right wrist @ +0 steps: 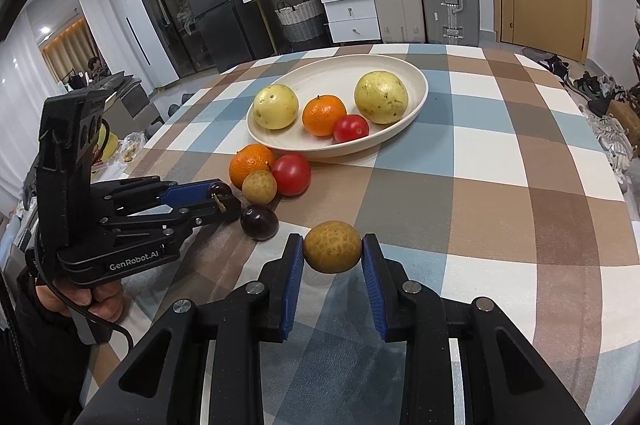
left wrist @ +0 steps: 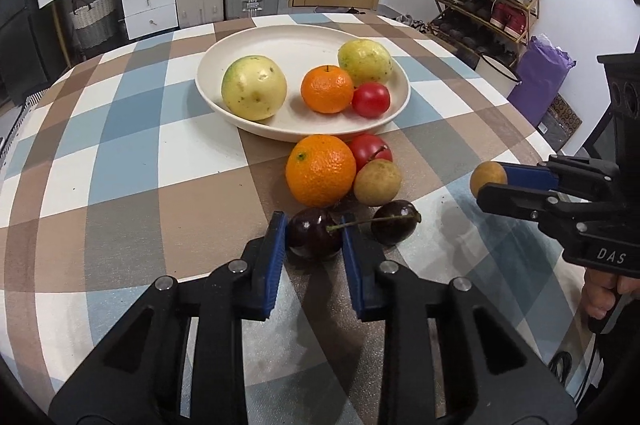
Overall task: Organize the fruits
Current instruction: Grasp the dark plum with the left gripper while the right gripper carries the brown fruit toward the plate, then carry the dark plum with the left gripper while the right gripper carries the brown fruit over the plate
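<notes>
- Left gripper (left wrist: 314,231) — blue pads clamped on a dark cherry (left wrist: 314,234), at 6 o'clock from the plate (left wrist: 224,61).
- Right gripper (right wrist: 332,251) pinches a brown longan (right wrist: 333,246).
- Plate holds two guavas, a tangerine (left wrist: 327,89) and a tomato (left wrist: 371,99) — more fruit lies beside its rim.

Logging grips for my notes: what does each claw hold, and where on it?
Left claw clamps a dark cherry across its sides; right claw clamps a brown longan across its sides.
</notes>
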Action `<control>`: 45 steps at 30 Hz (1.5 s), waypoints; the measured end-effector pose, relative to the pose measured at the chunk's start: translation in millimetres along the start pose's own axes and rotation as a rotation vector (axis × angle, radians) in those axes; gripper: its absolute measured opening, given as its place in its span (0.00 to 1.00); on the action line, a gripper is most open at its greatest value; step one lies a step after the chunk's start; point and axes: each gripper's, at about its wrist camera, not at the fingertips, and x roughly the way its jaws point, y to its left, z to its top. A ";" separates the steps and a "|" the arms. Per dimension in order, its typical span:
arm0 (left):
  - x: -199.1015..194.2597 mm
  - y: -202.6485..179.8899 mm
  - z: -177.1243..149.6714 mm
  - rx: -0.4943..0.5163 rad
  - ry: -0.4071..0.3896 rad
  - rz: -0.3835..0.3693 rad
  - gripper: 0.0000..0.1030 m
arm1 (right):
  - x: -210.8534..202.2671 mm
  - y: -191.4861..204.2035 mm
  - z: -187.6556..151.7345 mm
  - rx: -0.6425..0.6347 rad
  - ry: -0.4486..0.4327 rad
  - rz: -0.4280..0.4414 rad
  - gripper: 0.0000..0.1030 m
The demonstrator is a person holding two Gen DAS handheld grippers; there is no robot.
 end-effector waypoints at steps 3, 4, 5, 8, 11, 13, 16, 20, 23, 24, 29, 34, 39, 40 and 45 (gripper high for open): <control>-6.8 2.7 -1.1 -0.011 -0.014 0.006 0.24 | -1.7 1.1 0.2 -0.002 -0.004 0.001 0.29; -9.3 3.3 -1.3 -0.013 -0.019 0.010 0.24 | -2.9 1.6 0.4 -0.004 -0.006 0.000 0.29; -12.6 4.1 -1.4 -0.019 -0.027 0.013 0.24 | -3.8 2.1 0.6 -0.006 -0.008 0.000 0.29; -21.9 6.3 -0.6 -0.030 -0.046 0.019 0.24 | -8.3 4.2 3.2 -0.012 -0.021 -0.006 0.29; -33.1 8.6 1.3 -0.043 -0.072 0.028 0.24 | -13.6 7.1 7.4 -0.023 -0.035 -0.007 0.29; -40.3 10.5 3.3 -0.055 -0.087 0.036 0.24 | -17.4 9.4 11.1 -0.034 -0.044 -0.011 0.29; -52.4 12.5 6.3 -0.064 -0.110 0.046 0.24 | -24.7 12.9 19.1 -0.044 -0.063 -0.003 0.29; -68.4 14.5 10.9 -0.075 -0.141 0.054 0.24 | -33.8 17.2 27.3 -0.055 -0.089 -0.006 0.29; -77.4 14.6 14.6 -0.083 -0.161 0.060 0.24 | -38.6 19.6 33.8 -0.063 -0.102 -0.007 0.29; -78.6 14.4 15.9 -0.083 -0.164 0.063 0.24 | -40.0 19.9 35.4 -0.064 -0.106 -0.006 0.29; -88.0 14.6 23.9 -0.090 -0.191 0.073 0.24 | -43.3 21.1 46.2 -0.074 -0.120 0.000 0.29; -88.5 14.0 32.8 -0.092 -0.201 0.080 0.24 | -41.3 20.1 59.2 -0.082 -0.132 0.002 0.29; -81.6 14.1 42.5 -0.085 -0.202 0.078 0.24 | -33.5 16.3 69.9 -0.070 -0.133 0.010 0.29; -79.3 13.9 44.4 -0.086 -0.201 0.076 0.24 | -30.4 14.9 71.9 -0.063 -0.131 0.010 0.29; -67.5 12.4 53.4 -0.077 -0.190 0.073 0.24 | -16.8 10.4 77.6 -0.051 -0.119 0.012 0.29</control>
